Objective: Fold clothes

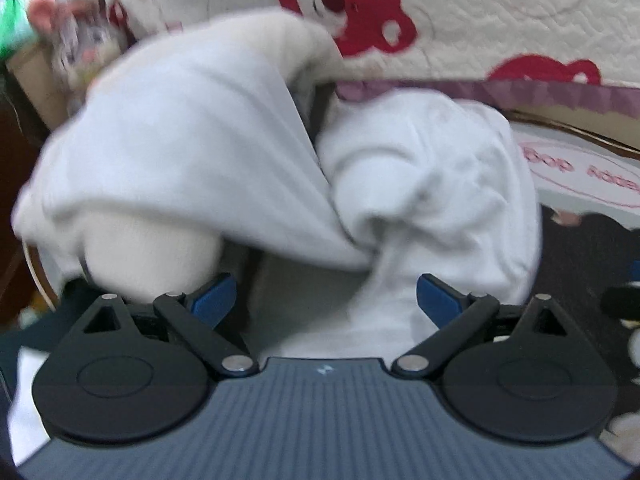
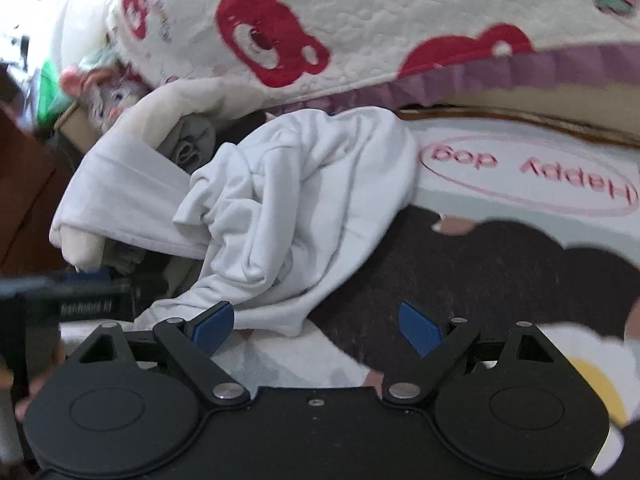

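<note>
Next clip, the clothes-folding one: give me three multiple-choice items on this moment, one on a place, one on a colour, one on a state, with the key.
1. Where does the crumpled white garment lie in the right wrist view?
A. Ahead of the right tool, in front of the quilt
B. Hanging on a rail
C. Inside a drawer

2. What colour are the bear faces on the cream quilt?
A. Blue
B. Red
C. Black

3. How do the right tool's jaws stand?
A. Shut on the garment
B. Shut on nothing
C. Wide open, holding nothing

Key: 1 A, the garment is heaped between the tool and the quilt's purple trim. 2 B, the printed bears are red. 3 C, the blue fingers stand far apart with no cloth pinched between them.
</note>
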The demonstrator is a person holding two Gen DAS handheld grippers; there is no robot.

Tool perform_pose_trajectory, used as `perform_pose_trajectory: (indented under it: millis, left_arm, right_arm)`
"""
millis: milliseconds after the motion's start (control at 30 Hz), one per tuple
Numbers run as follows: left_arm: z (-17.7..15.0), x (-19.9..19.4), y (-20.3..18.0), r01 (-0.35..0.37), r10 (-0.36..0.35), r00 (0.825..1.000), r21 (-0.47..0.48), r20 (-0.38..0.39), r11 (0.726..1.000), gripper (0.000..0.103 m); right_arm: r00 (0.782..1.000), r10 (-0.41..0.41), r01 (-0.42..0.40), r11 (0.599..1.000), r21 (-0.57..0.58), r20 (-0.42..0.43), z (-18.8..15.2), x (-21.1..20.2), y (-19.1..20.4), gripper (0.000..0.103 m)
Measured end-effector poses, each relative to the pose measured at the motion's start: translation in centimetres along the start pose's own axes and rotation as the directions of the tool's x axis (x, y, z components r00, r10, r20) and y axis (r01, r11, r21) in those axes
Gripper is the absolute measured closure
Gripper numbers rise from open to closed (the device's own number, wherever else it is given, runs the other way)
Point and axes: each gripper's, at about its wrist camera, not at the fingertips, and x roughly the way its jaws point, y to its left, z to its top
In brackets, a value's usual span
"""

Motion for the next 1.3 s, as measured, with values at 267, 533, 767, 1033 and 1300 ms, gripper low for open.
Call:
perform_pose_trajectory:
  millis: [267,533,767,1033,1300]
  left_arm:
    - [-0.9,1.5,-0.1,-0.003,0.005,0.997,-0.024,0.08,1.0,0.005]
    - [-2.2,0.9,1.2,0.113,-0.11,0.975,-0.007,0.192,0.994,0.005]
    - [-3.1,1.1,-0.1,0.183,-0.187,0.965,0.037,0.183,0.982,0.014]
    - [-3.7,1.3,0.4,0.236,-0.232,0.956,-0.002,0.181,0.972,0.017]
    - [-3.6,-1.8,-0.7,0.325,-0.324,0.906,0.044,0.272,0.945,0.017]
  right_arm:
    - [0.999,-0.035,0.036,0.999,0.022,-0.021,3.3,3.2,0.1,0.011]
    - [1.0,0.018,-0.017,0.997,0.082,-0.009,3.6,6.5,1.1,0.011]
    - [0.998,0.021,-0.018,0.998,0.052,-0.054,4.3,11.3,0.8,0.011]
    - [0.996,0.043,-0.048,0.997,-0.064,-0.077,4.5,11.8,2.1,0.084]
    - [0.967,-0.186,0.201,0.977,-0.069,0.174,2.2,-3.6,1.1,0.087]
